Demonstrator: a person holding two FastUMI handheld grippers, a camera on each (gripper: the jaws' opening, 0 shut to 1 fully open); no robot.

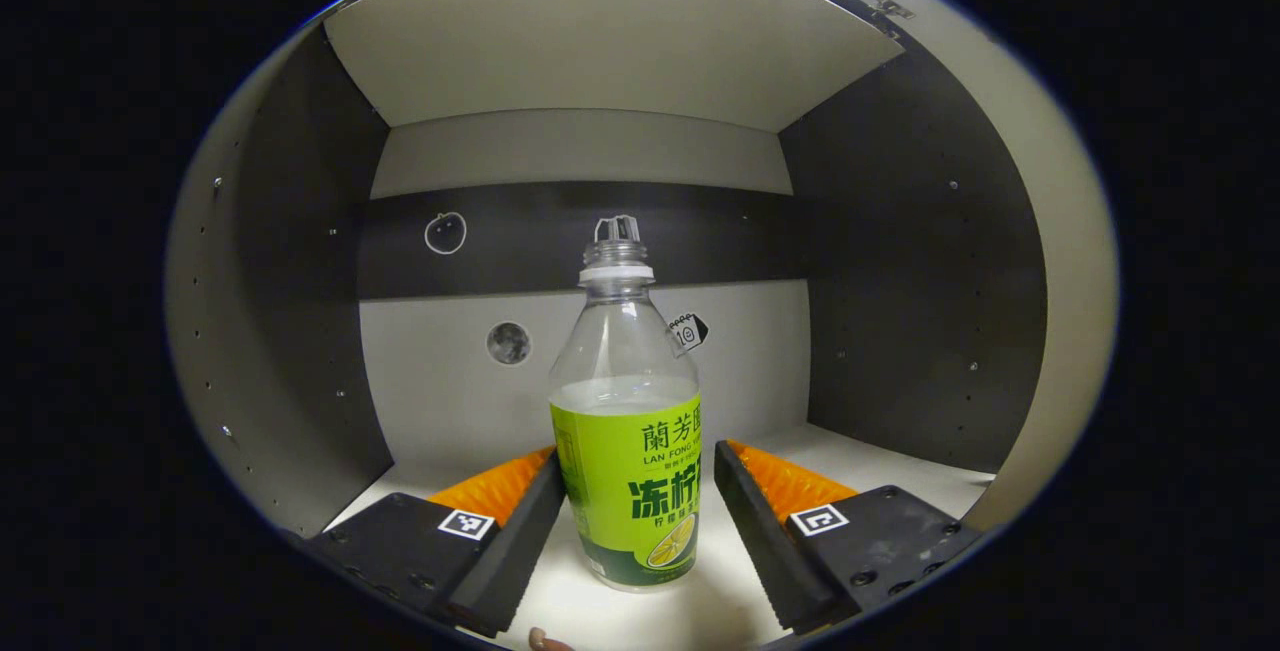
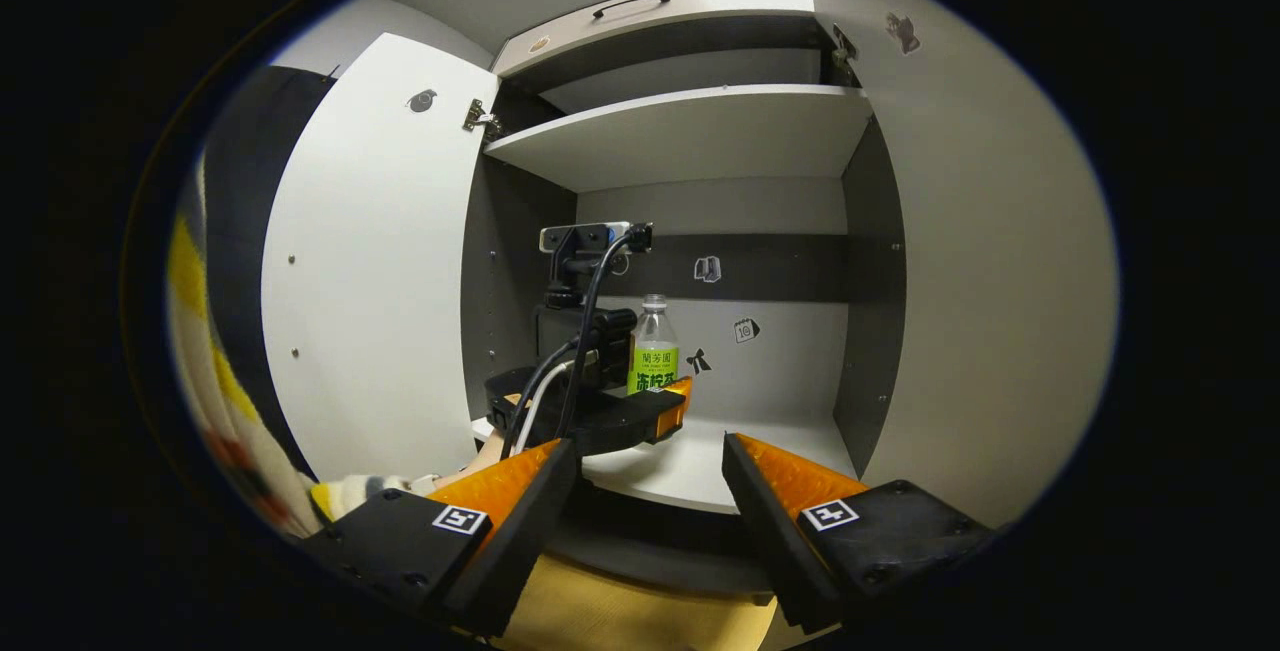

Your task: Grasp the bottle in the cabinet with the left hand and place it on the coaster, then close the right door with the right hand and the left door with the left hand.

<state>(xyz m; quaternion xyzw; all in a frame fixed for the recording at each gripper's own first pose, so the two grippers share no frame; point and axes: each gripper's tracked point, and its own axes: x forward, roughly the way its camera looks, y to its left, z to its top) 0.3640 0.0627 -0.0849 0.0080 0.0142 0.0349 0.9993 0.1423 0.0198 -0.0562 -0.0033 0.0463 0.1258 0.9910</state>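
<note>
A clear bottle (image 1: 625, 431) with a green label and no cap stands upright on the cabinet floor (image 1: 880, 466). In the left gripper view my left gripper (image 1: 637, 451) is open around it, one finger on each side of the label. A narrow gap shows at the right finger, and the left finger is nearly touching. In the right gripper view the left gripper (image 2: 660, 396) reaches into the cabinet at the bottle (image 2: 655, 351). My right gripper (image 2: 648, 443) hangs open in front of the cabinet, holding nothing.
Both doors stand open: the left door (image 2: 380, 261) and the right door (image 2: 980, 281). A shelf (image 2: 690, 131) spans the cabinet above the bottle, with a drawer (image 2: 650, 6) higher up. A person's sleeve (image 2: 350, 491) is at the lower left. A wooden surface (image 2: 620, 621) lies below.
</note>
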